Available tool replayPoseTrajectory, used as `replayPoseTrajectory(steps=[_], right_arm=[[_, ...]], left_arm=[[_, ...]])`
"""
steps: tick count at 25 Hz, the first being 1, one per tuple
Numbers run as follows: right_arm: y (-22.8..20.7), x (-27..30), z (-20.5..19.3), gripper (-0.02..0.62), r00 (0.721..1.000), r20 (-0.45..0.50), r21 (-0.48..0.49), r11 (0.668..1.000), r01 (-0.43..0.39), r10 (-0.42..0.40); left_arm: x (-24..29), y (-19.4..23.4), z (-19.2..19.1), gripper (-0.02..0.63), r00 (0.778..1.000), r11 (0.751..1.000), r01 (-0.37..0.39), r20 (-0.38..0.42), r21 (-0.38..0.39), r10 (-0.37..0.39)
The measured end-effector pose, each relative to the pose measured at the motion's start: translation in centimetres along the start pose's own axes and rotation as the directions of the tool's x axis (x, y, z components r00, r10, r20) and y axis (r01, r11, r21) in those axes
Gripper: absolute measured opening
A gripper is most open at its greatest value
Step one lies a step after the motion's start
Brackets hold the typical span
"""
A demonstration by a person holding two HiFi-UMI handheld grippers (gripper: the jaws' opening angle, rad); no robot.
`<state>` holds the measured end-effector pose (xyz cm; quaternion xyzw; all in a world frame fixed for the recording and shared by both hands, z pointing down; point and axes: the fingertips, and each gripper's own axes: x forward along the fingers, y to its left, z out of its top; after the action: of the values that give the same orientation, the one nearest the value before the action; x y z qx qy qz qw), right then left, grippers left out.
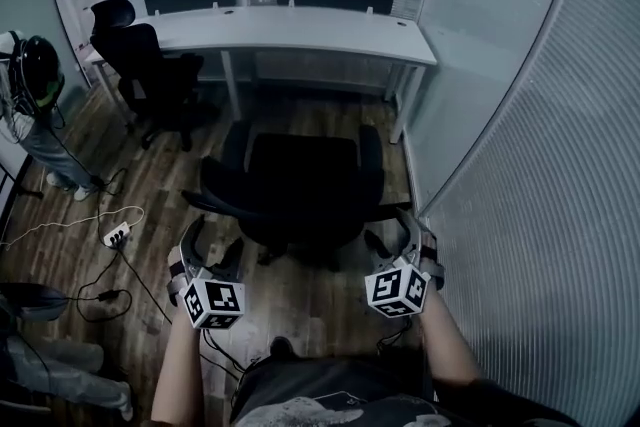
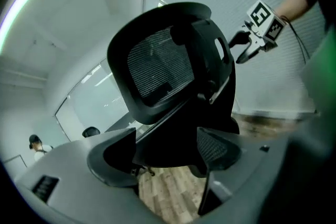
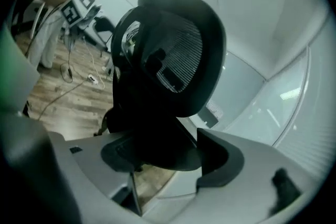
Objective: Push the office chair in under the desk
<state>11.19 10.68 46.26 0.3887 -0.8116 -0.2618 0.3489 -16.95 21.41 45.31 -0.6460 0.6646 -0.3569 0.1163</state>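
A black mesh-backed office chair (image 1: 300,180) stands on the wood floor, facing a long white desk (image 1: 290,28) a short way beyond it. Its backrest (image 2: 168,68) fills the left gripper view and the right gripper view (image 3: 170,50). My left gripper (image 1: 212,247) hangs just behind the chair's left rear, jaws wide open and empty. My right gripper (image 1: 392,237) is behind the right rear, also open with nothing gripped. Neither pad touches the chair. The chair's base is hidden under the seat.
A second black chair (image 1: 150,65) sits at the desk's left end. A person (image 1: 30,90) stands at the far left. A power strip (image 1: 117,235) and cables lie on the floor at left. A glass wall (image 1: 520,165) runs close on the right.
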Motion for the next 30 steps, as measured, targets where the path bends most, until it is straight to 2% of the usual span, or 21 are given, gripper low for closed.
replayPoseTrajectory(steps=[3,8,14,19,21,22,24,26,30], right_arm=[[0.5,0.7,0.1,0.287,0.999,-0.034,-0.083,0.996,0.034,-0.037],[0.6,1.9,0.4,0.287,0.993,-0.082,-0.117,0.99,0.08,-0.09],[0.7,3.3,0.4,0.287,0.981,-0.124,-0.221,0.968,0.117,-0.147],[0.2,4.5,0.3,0.287,0.974,-0.145,-0.198,0.97,0.141,-0.172],[-0.1,4.6,0.6,0.287,0.973,-0.148,-0.195,0.97,0.147,-0.178],[-0.3,4.7,0.7,0.285,0.972,-0.147,-0.197,0.969,0.151,-0.182],[-0.5,4.8,0.8,0.285,0.971,-0.154,-0.199,0.968,0.151,-0.183],[-0.7,4.8,0.6,0.285,0.969,-0.174,-0.196,0.971,0.14,-0.175],[-0.6,4.8,0.5,0.285,0.965,-0.203,-0.191,0.973,0.128,-0.167]], left_arm=[[1.5,1.3,-1.2,0.353,1.0,0.993,0.016,0.004,0.119,-0.017],[4.0,2.7,-2.8,0.357,0.999,0.974,0.045,-0.002,0.223,-0.046],[6.5,2.7,-3.0,0.357,0.998,0.934,0.049,0.024,0.353,-0.061],[8.4,2.9,-2.1,0.354,0.995,0.91,0.009,0.084,0.414,-0.047],[8.9,3.0,-1.8,0.349,0.994,0.907,0.023,0.088,0.419,-0.066],[9.0,3.1,-1.8,0.313,0.994,0.904,0.031,0.083,0.426,-0.073],[9.2,3.2,-1.8,0.286,0.995,0.892,0.028,0.077,0.451,-0.07],[9.4,3.2,-1.7,0.277,0.995,0.881,0.029,0.066,0.473,-0.069],[10.0,3.1,-2.1,0.262,0.996,0.856,0.082,-0.013,0.51,-0.088]])
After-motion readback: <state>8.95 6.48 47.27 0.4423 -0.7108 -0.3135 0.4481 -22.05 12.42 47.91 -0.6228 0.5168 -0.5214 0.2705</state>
